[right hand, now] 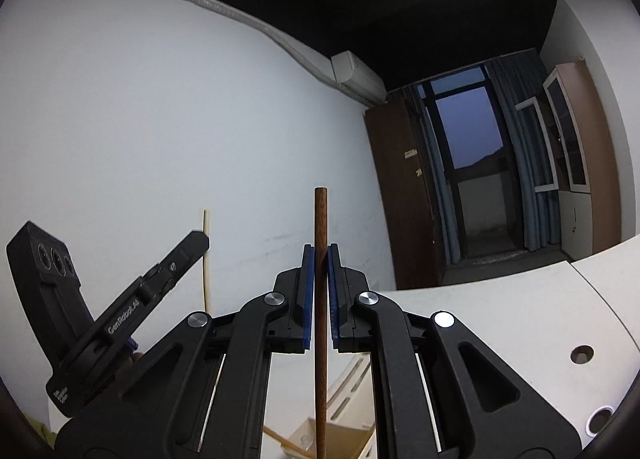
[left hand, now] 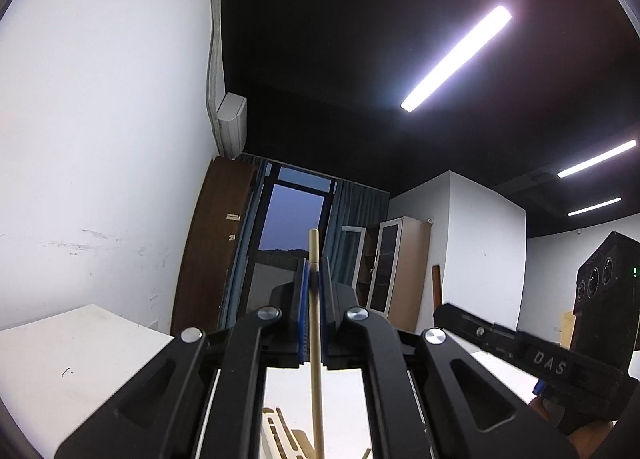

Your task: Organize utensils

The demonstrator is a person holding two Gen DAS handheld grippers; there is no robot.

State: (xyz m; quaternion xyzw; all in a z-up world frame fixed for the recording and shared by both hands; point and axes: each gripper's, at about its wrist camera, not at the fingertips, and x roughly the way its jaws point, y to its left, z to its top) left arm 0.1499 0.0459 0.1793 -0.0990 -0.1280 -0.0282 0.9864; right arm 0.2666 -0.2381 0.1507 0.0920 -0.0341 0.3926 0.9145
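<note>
Closest to the lens in each view are the black linkage arms of the grippers, filling the bottom of the frame. The left gripper (left hand: 315,279) has its blue pads closed tight on a pale wooden chopstick (left hand: 315,339), which stands upright through the middle of the left wrist picture, its tip rising just above the pads. The right gripper (right hand: 320,263) is clamped the same way on a dark brown chopstick (right hand: 321,299), upright at the centre of its frame. Both point slightly upward, toward the wall and window, so little of the white table (right hand: 500,315) shows.

At the bottom edge, below the jaws, a light wooden organizer tray (right hand: 348,383) peeks out, with another pale stick lying low in the frame.

My reading: the picking-up is done for these two sticks, one per hand, and both are held clear in the air. Setting them into the tray is yet to come, and how much else remains I can't see.
</note>
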